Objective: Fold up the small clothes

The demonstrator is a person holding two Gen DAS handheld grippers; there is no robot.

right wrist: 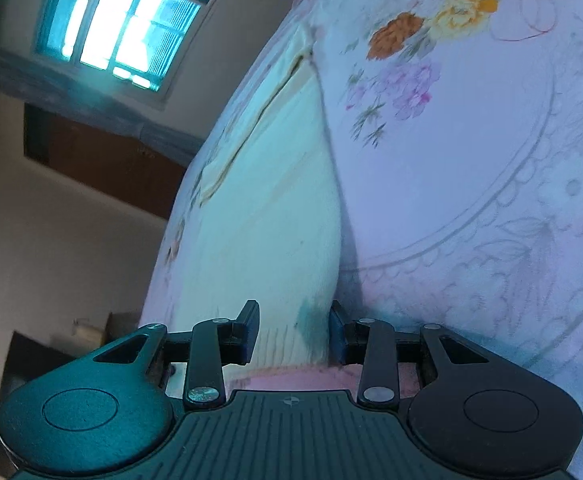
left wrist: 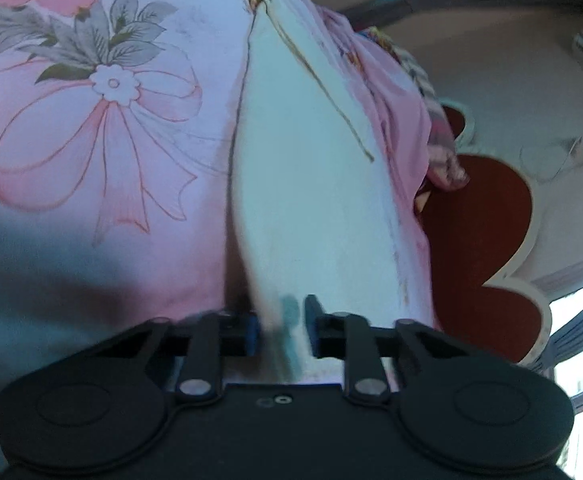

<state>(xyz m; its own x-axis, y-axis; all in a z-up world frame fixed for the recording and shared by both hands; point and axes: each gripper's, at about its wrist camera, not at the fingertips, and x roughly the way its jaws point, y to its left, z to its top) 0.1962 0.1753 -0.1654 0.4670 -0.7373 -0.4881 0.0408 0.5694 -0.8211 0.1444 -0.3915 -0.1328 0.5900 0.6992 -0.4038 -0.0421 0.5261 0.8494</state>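
A small white garment (left wrist: 303,180) lies flat on a pink floral bedsheet (left wrist: 111,120), a thin loose thread trailing across it. My left gripper (left wrist: 282,322) is at the garment's near end, its blue pads closed on a bunch of the white cloth. In the right wrist view the same pale garment (right wrist: 275,208) stretches away over the sheet (right wrist: 471,160), a seam running along its left side. My right gripper (right wrist: 294,326) holds the near ribbed edge, and the cloth fills the space between its pads.
A bunched pink and patterned cloth (left wrist: 443,148) lies at the bed's far edge beside a red heart-shaped panel (left wrist: 479,248). Beyond the bed are a barred window (right wrist: 123,20) and a dark brown panel (right wrist: 103,160) on the wall.
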